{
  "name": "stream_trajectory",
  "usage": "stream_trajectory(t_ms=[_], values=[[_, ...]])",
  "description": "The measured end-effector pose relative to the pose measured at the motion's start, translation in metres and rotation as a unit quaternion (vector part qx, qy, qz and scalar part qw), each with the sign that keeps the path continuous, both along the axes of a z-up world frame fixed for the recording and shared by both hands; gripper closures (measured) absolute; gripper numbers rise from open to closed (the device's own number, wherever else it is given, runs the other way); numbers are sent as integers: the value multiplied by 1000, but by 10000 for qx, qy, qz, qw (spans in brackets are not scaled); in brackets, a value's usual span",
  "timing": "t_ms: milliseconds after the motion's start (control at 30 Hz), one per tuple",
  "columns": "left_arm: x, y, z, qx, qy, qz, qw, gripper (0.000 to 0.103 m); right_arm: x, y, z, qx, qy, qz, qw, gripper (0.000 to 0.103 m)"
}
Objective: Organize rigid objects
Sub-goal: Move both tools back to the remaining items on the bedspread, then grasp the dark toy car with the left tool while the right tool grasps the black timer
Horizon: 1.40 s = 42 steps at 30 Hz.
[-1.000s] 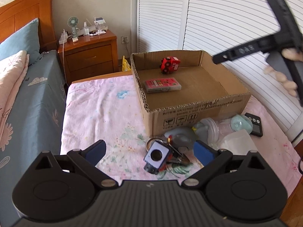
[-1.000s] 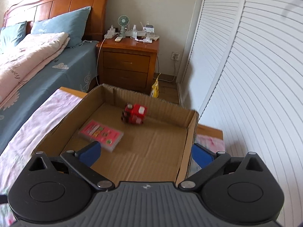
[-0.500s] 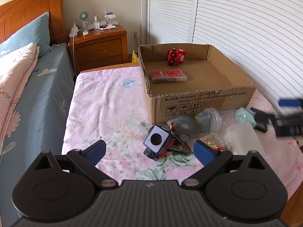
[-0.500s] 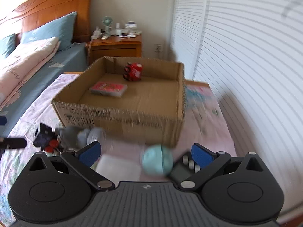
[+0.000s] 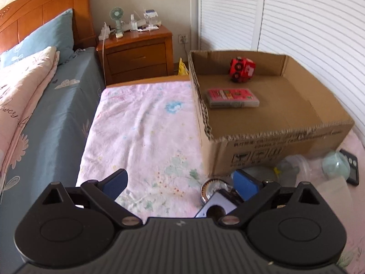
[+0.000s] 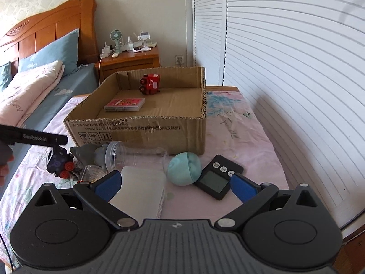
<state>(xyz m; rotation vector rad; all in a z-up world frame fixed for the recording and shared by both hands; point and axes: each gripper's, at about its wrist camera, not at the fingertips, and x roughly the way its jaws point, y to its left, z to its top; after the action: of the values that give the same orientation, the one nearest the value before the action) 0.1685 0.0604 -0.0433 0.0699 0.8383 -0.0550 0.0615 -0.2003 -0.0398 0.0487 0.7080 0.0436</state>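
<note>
Bedside table: right tool wide apart, holding nothing.

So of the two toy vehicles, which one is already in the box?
The red one, standing at the back wall of the cardboard box. The dark one with red wheels lies outside on the bedspread.

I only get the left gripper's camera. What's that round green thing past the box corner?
Observer: A teal egg-shaped ball, lying in front of the cardboard box.
Child: And the black thing beside it?
Observer: A small digital timer with three round buttons, flat on the sheet.
Child: Is the other gripper holding something?
Observer: No, the right gripper is open and empty, with a white translucent box between its fingers.
</note>
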Motion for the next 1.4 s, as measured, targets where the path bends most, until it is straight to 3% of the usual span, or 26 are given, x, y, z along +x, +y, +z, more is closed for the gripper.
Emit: stream_trajectory(t_ms=[367,533,833,1200,1400], values=[[-40,-3,-22,253,448,-493,9975,5,-2,-1,-5,-302,-28,312,9991,0],[-50,7,-27,259,348,-426,9981,5,-2,-14,-21,-363,82,349,9987,0],[-52,-2,-33,210,178,-1076,9938,7,7,-49,-70,-626,640,476,9948,0],[-33,1,-45,105,223,-1701,9851,12,30,-69,-72,-530,758,1202,9884,0],[-23,1,-43,38,153,-2323,9725,29,49,-77,-72,-561,822,1621,9817,0]])
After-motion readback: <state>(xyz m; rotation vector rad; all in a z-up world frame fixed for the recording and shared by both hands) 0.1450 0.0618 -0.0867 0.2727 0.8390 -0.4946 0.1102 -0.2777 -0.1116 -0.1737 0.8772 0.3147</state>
